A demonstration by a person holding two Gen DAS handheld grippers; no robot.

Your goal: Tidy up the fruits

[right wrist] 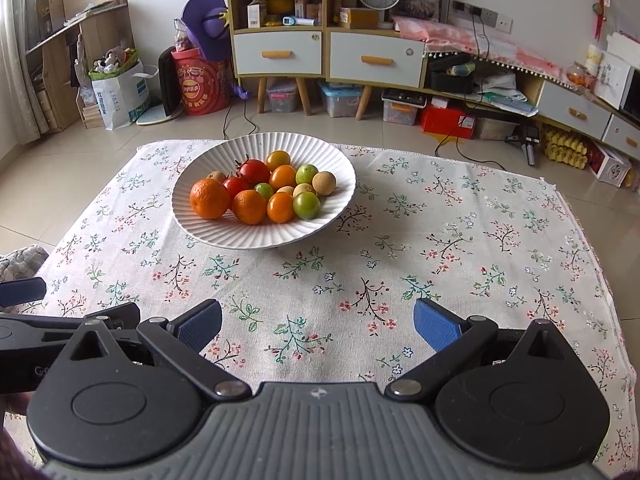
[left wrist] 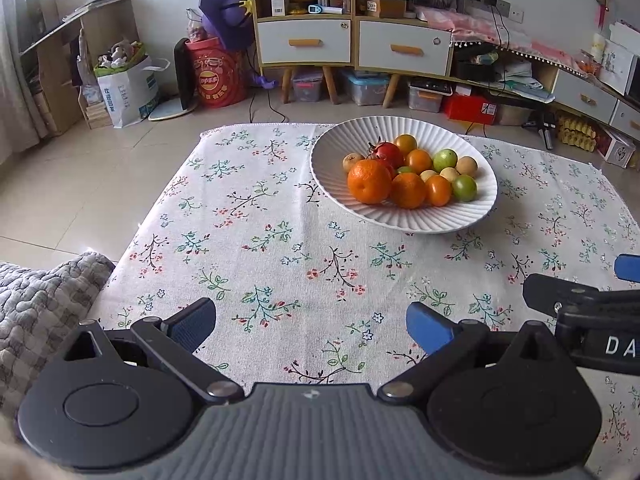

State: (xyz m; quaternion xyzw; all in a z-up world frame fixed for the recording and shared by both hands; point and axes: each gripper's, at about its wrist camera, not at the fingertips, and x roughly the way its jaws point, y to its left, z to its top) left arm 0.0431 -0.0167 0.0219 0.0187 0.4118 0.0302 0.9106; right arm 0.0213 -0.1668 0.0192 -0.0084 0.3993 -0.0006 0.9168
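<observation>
White ribbed bowl (right wrist: 264, 236) sits on a floral tablecloth (right wrist: 440, 240), toward the far side, w/ all the visible fruit piled inside: two oranges (right wrist: 209, 198), red tomatoes (right wrist: 255, 171), green and orange small fruits, a tan round one at the right edge. No loose fruit shows on the cloth, so the fruit already lies gathered; that fits either a finished job or a pile awaiting sorting by kind, can't tell which. Left gripper (left wrist: 311, 326) and right gripper (right wrist: 318, 326) hover low at the near edge, side by side, both w/ blue pads spread wide, nothing between them. Any pick here, in my judgement, calls for care: fruits touch each other, round ones roll, tomatoes bruise under a hard squeeze.
</observation>
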